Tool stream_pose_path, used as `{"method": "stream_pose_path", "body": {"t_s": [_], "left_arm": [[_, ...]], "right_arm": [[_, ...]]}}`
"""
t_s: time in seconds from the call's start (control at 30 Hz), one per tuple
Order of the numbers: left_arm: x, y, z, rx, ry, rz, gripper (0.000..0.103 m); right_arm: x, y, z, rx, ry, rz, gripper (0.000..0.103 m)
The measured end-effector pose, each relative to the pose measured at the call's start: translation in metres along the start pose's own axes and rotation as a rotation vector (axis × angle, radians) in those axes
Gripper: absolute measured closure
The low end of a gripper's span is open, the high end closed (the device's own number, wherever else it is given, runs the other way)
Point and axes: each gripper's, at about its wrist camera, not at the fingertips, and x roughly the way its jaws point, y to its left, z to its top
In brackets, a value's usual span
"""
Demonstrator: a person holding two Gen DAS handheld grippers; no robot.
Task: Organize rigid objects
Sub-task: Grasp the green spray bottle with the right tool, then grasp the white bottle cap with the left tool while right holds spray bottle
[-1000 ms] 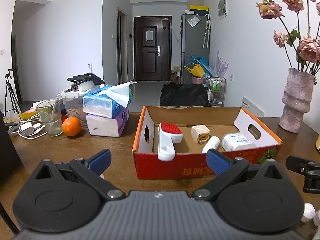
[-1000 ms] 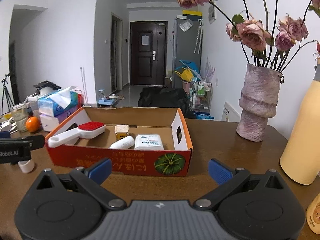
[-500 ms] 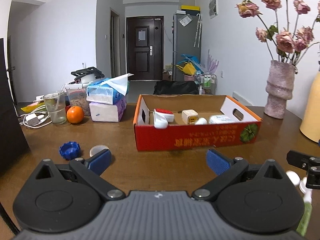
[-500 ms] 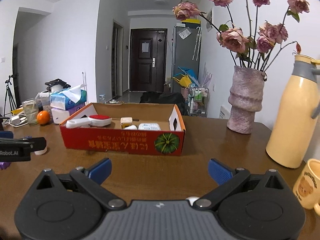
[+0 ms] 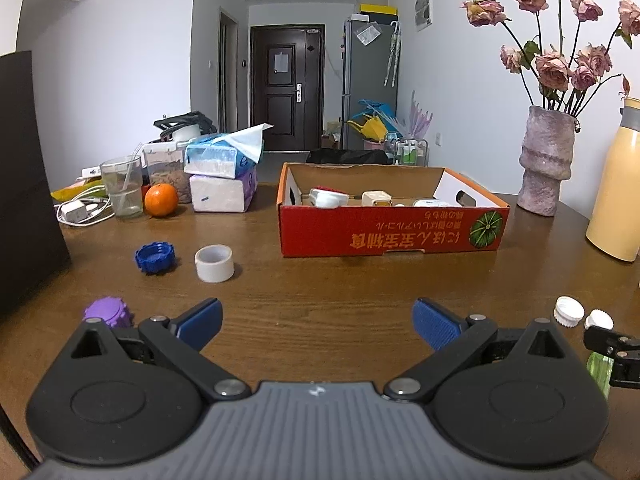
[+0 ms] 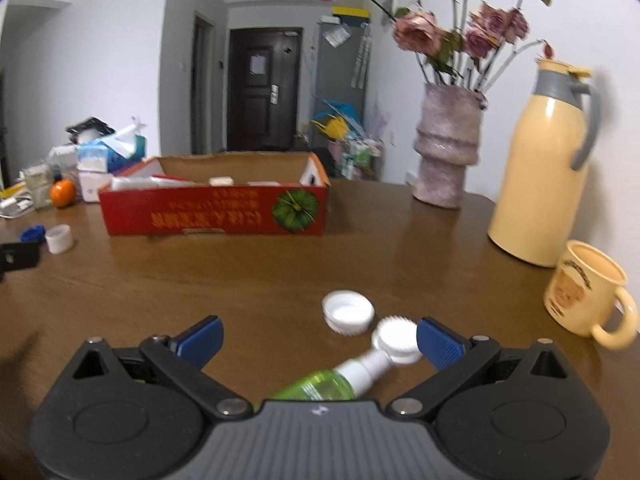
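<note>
A red cardboard box [image 5: 392,236] [image 6: 216,216] stands mid-table with a lint brush [image 5: 328,198], a small white cube [image 5: 376,199] and other white items inside. My left gripper [image 5: 316,320] is open above bare wood; a purple cap [image 5: 106,311] lies by its left finger, a blue cap [image 5: 155,258] and a white tape roll [image 5: 214,263] farther ahead. My right gripper [image 6: 318,338] is open over a lying green spray bottle [image 6: 340,380]. Two white caps [image 6: 348,312] [image 6: 396,340] lie at the bottle's nozzle end.
A vase of dried roses [image 6: 448,152], a yellow thermos jug [image 6: 544,160] and a yellow mug [image 6: 584,292] stand at the right. Tissue packs [image 5: 224,176], an orange [image 5: 161,199], a glass [image 5: 122,188] and a charger cable [image 5: 76,212] crowd the back left. A dark panel [image 5: 24,184] rises at the far left.
Both grippers have pulled back from the box toward the table's near edge. The caps, tape roll and green spray bottle have come into view. Both stay open.
</note>
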Motion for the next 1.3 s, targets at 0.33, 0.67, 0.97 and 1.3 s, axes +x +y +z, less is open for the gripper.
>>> {"method": "stream_pose_path", "body": {"t_s": [0.33, 0.67, 0.97, 1.3], "left_arm": [[-0.002, 0.008, -0.011, -0.012, 0.025, -0.013, 0.000], [0.001, 0.005, -0.014, 0.002, 0.041, -0.021, 0.000], [0.001, -0.002, -0.016, 0.026, 0.042, -0.041, 0.000], [-0.001, -0.040, -0.016, 0.094, 0.063, -0.123, 0.000]], "right_arm": [[0.001, -0.009, -0.021, 0.103, 0.133, 0.002, 0.007], [0.006, -0.015, -0.031, 0.117, 0.198, 0.003, 0.071], [-0.002, -0.023, -0.036, 0.128, 0.167, 0.019, 0.073], [-0.008, -0.043, -0.031, 0.165, 0.119, 0.040, 0.073]]}}
